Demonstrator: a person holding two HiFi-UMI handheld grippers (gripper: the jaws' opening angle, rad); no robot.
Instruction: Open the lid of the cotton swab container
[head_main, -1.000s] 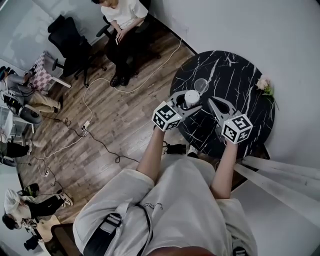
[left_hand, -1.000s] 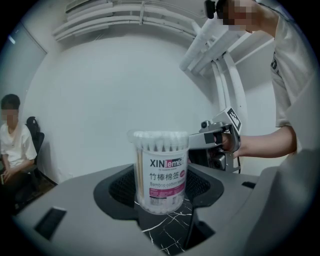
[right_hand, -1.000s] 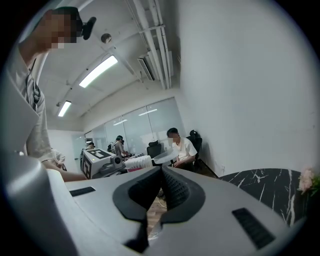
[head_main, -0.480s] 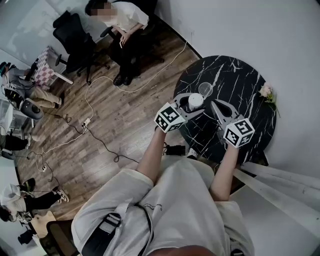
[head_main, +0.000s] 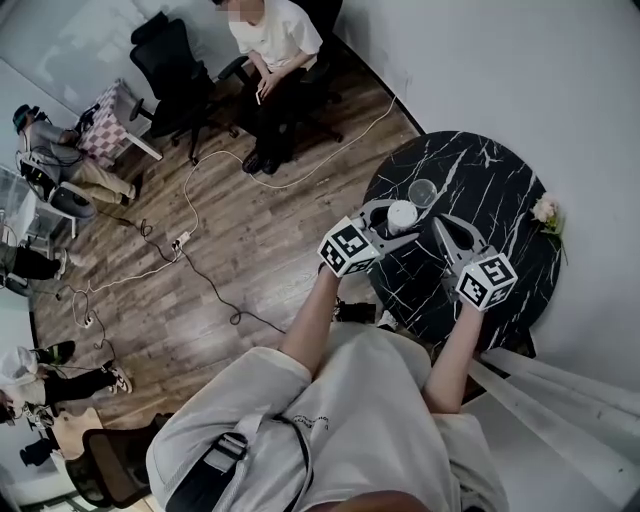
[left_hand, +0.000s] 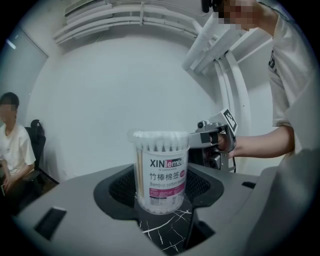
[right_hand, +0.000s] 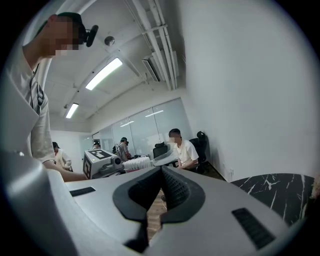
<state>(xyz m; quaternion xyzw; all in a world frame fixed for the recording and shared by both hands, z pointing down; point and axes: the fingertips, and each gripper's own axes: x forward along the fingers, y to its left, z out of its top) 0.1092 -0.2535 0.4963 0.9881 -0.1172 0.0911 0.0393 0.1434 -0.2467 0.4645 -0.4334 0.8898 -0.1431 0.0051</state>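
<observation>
The clear, swab-packed container (left_hand: 161, 172) stood uncapped, clamped by the left gripper (head_main: 398, 222), its lid (head_main: 422, 192) beside it. As before, the right gripper (right_hand: 161, 171) hung near the container, jaws together and empty.

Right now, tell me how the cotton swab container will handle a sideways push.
The cotton swab container stands taller than wide on the marble table, so a high push would probably tip it. Clear plastic full of swabs looks light and may slide. Round, it would likely roll if toppled.
</observation>
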